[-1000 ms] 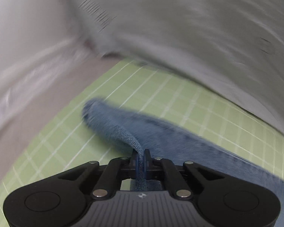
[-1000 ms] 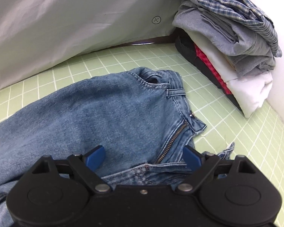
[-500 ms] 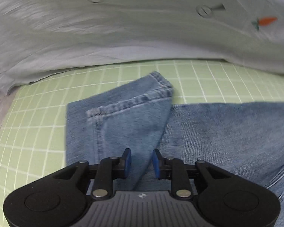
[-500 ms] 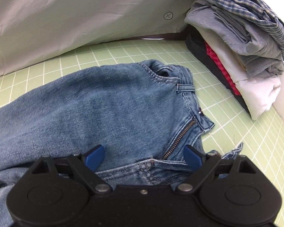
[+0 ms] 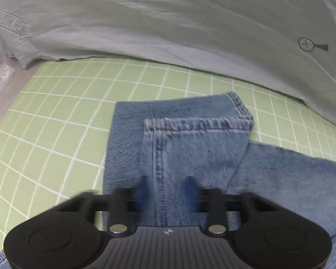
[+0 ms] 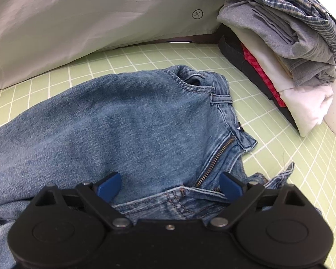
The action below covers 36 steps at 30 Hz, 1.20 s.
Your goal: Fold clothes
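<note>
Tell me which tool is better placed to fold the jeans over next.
Probably left. The left tool is open right over the turned-back leg hem, ready to regrip. The right tool is open over the bulky waistband.

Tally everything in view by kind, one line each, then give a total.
Jeans: 1
Stack of folded clothes: 1, the count of garments inside is unclear
Green grid mat: 1
Grey sheet backdrop: 1
Hand-held grippers: 2, left hand-held gripper and right hand-held gripper, both open
Total: 6
</note>
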### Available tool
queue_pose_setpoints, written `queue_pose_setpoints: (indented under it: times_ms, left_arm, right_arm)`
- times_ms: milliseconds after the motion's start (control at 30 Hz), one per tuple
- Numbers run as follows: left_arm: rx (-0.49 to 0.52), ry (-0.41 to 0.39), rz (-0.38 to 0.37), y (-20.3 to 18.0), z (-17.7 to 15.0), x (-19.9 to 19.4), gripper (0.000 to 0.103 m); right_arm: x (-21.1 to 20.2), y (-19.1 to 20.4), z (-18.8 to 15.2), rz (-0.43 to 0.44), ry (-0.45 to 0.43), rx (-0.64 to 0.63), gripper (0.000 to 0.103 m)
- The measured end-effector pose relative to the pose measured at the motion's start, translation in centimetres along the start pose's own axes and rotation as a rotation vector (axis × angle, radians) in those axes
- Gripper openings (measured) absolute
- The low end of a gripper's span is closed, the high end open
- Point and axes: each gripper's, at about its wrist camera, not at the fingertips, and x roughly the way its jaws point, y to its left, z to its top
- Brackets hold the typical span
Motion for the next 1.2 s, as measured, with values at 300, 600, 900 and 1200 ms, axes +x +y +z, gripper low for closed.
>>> queue_pose_setpoints:
  times_ms: [300,600,900,1200]
  left_arm:
    - [-0.173,-0.172,0.403,10.3,-0.5,-7.9,0.012]
    - [-0.476,-0.003,0.379,17.9,-7.5,-12.2,0.068]
    - [-0.541,0.111,0.306,20.2,-13.9,-12.0,0.077]
    - [-0.446,0.069,0.204,21.3,-14.0,-11.5,0.070]
  right_arm:
    - [-1.5,0.0,-0.3,0.011,-0.001,-0.024,0.096]
    - [-7.7,-0.1,-2.3,0.171,0.004,-0.046,0.096]
    - [-15.5,1.1,-9.6,0.263,0.042,-0.127,0.096]
    - [-19.8,1.6,-16.4,0.252,0.069,-0.125,0.096]
